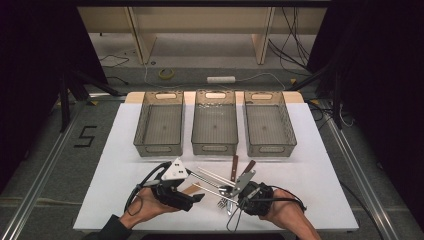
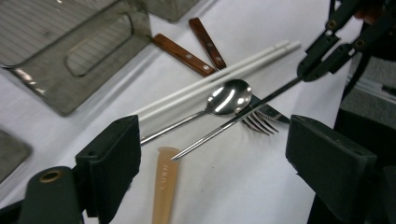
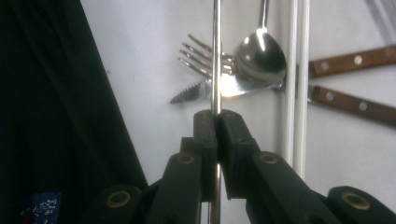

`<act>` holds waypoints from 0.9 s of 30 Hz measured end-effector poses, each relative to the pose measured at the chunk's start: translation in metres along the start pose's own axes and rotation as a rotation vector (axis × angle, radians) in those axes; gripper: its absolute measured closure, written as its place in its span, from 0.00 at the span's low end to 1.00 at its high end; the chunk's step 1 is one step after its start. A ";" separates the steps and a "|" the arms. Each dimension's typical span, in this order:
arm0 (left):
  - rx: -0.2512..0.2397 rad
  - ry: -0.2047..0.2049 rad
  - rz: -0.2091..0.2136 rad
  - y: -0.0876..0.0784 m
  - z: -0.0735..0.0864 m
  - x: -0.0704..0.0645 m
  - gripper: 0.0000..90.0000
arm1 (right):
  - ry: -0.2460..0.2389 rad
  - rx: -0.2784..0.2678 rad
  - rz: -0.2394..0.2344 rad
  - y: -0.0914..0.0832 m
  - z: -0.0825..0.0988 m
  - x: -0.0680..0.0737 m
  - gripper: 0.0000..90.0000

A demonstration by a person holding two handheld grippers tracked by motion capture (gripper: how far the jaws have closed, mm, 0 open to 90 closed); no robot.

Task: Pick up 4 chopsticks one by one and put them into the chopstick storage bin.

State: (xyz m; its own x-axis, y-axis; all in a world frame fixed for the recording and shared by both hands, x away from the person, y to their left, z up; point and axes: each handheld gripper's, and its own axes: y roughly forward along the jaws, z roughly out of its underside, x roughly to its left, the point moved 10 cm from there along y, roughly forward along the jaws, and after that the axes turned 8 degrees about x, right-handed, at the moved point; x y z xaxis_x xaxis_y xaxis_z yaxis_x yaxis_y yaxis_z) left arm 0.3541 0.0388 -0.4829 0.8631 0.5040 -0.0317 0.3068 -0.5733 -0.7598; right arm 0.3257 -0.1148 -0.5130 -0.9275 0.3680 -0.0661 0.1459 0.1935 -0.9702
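Observation:
My right gripper [image 3: 218, 116] is shut on a thin metal chopstick [image 3: 216, 56], which it holds lifted and slanting over a pile of cutlery. The left gripper view shows that chopstick [image 2: 229, 123] running from the right gripper [image 2: 310, 70] toward my open left gripper [image 2: 212, 158], which has nothing between its jaws. Under it lie a spoon [image 2: 229, 97], a fork [image 2: 259, 122], a pair of white chopsticks [image 2: 210, 84] and two wooden-handled knives [image 2: 182, 53]. A tan handle [image 2: 164, 182] lies near the left jaw. In the high view both grippers, left [image 1: 197, 198] and right [image 1: 240, 199], are at the table's front edge.
Three see-through grey bins [image 1: 158, 149] [image 1: 215, 148] [image 1: 270, 149] stand side by side at the back of the white table [image 1: 310, 175]. A corner of one bin [image 2: 70, 51] lies just beyond the cutlery. The person's hands come in from the bottom edge.

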 end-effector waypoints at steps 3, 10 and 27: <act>0.034 0.039 0.006 0.006 0.002 -0.005 0.21 | -0.026 0.000 0.004 -0.002 -0.006 0.001 0.96; 0.124 0.126 0.007 0.019 0.009 -0.014 0.28 | -0.082 0.005 0.004 -0.005 -0.014 0.003 0.96; 0.191 0.230 0.037 0.030 0.013 -0.027 0.53 | -0.162 0.022 -0.010 -0.004 -0.020 0.011 0.96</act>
State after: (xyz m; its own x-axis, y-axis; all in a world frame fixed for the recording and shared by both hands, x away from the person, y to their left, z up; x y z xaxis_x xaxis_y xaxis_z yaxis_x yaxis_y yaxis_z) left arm 0.3348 0.0165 -0.5136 0.9470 0.3135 0.0698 0.2116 -0.4455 -0.8699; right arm 0.3214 -0.0930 -0.5049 -0.9725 0.2143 -0.0914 0.1305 0.1761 -0.9757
